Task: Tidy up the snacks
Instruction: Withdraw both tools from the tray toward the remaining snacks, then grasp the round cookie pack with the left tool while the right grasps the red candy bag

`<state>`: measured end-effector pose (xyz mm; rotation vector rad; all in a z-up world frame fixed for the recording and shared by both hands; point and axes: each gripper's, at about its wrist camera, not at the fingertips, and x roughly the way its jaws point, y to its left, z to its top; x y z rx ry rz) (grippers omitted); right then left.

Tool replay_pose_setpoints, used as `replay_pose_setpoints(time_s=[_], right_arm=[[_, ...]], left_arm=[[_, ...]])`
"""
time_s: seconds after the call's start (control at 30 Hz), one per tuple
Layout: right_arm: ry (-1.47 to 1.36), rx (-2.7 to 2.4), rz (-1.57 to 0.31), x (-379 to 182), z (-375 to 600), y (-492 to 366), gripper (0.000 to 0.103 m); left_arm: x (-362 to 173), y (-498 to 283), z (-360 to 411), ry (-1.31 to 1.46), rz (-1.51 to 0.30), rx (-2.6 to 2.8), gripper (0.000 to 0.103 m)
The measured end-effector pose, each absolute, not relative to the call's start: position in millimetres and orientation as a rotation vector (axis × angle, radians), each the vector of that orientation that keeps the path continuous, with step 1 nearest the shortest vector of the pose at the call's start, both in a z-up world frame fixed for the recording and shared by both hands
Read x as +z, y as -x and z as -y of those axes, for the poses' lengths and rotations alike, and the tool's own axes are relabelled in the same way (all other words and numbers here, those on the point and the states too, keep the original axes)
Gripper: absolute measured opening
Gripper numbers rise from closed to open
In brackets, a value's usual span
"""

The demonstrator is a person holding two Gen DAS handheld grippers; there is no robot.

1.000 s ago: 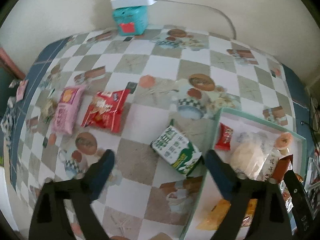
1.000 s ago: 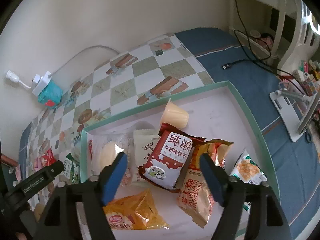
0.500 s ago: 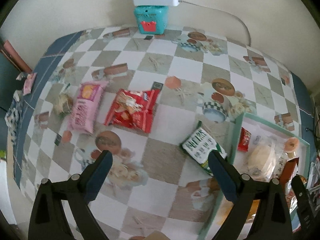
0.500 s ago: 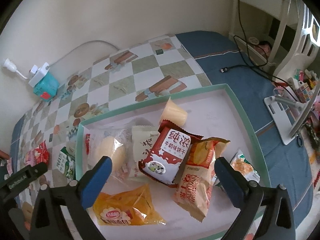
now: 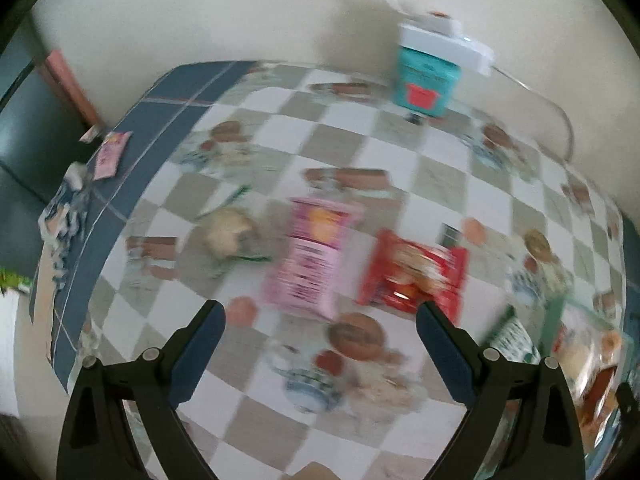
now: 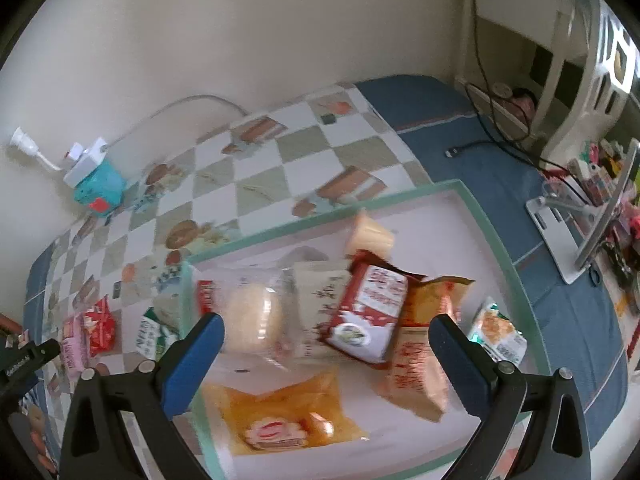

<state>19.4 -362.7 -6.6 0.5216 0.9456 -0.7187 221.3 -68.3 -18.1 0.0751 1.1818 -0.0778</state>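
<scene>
Pink and red snack packets (image 5: 310, 258) lie mid-bench, waiting. The left tongs (image 5: 320, 330) hang wide and empty above them, likely picking next. The right tongs (image 6: 326, 340), just spread wide, hold nothing over the green-rimmed tray (image 6: 500, 236) of gathered snacks.

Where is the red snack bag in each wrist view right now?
Left wrist: the red bag lies on the checked cloth right of centre, beside the pink bag, above the gripper's right finger.
Right wrist: the same red bag is small at the far left edge, outside the tray.
Shared landmark: the teal box by the wall.
</scene>
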Motion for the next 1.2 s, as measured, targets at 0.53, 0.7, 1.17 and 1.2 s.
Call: replay_pose_setpoints(time_s=[0.53,0.7,1.17,1.2], right_arm=[[-0.415,-0.595,-0.942,-12,277,-87,0.103],[-0.404,-0.531,-0.964,-23,248,-111,0.103],[-0.507,-0.394,-1.102,-58,209,-193,0.103],[-0.509,-0.388,-1.112,-60,208,-199,0.103]], left_arm=[[-51,-265,-51,0.166,-1.245,0.023,0.096],[-72,-273,-65,0.194,-1.291,-0.027,0.096],[-75,-311,-76,0.107,-1.280,-0.164,0.096],[-76,-314,-75,0.104,-1.285,-0.181,0.096]])
